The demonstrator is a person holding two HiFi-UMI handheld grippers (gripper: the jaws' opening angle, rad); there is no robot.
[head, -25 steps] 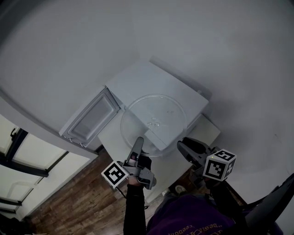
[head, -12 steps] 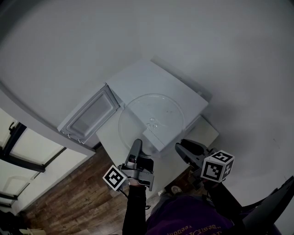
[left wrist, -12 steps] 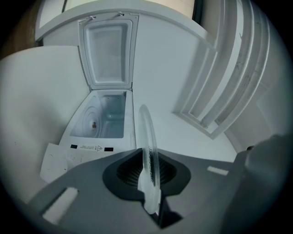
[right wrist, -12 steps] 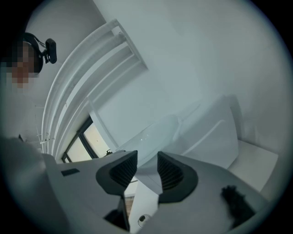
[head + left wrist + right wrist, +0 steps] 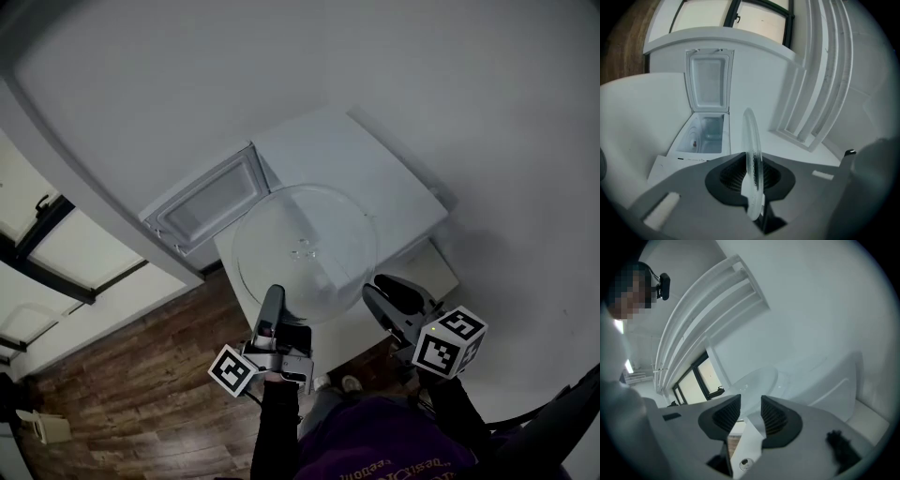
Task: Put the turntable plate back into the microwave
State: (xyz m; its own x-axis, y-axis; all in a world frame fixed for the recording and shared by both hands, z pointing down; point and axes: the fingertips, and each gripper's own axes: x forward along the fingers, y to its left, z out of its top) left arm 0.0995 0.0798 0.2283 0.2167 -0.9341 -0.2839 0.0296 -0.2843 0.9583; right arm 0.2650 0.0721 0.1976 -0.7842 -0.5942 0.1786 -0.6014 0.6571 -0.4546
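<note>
The clear glass turntable plate (image 5: 305, 248) hangs roughly level in front of the white microwave (image 5: 347, 159), whose door (image 5: 211, 202) stands open to the left. My left gripper (image 5: 272, 298) is shut on the plate's near rim. In the left gripper view the plate (image 5: 752, 140) stands edge-on between the pads, and the microwave's open cavity (image 5: 705, 133) and door (image 5: 708, 82) lie beyond. My right gripper (image 5: 386, 292) is open beside the plate's right edge, apart from it. Its jaws (image 5: 751, 411) hold nothing, and the plate (image 5: 757, 380) shows ahead of them.
The microwave sits on a small white table (image 5: 417, 272) against grey walls. Wooden floor (image 5: 141, 375) lies to the lower left beside a window (image 5: 37, 234). A person's dark sleeves and purple top (image 5: 375, 441) fill the bottom of the head view.
The left gripper has carried the plate off the microwave's front corner, left and nearer, and the plate hangs free. The right gripper has shifted slightly. The head view has swung.
</note>
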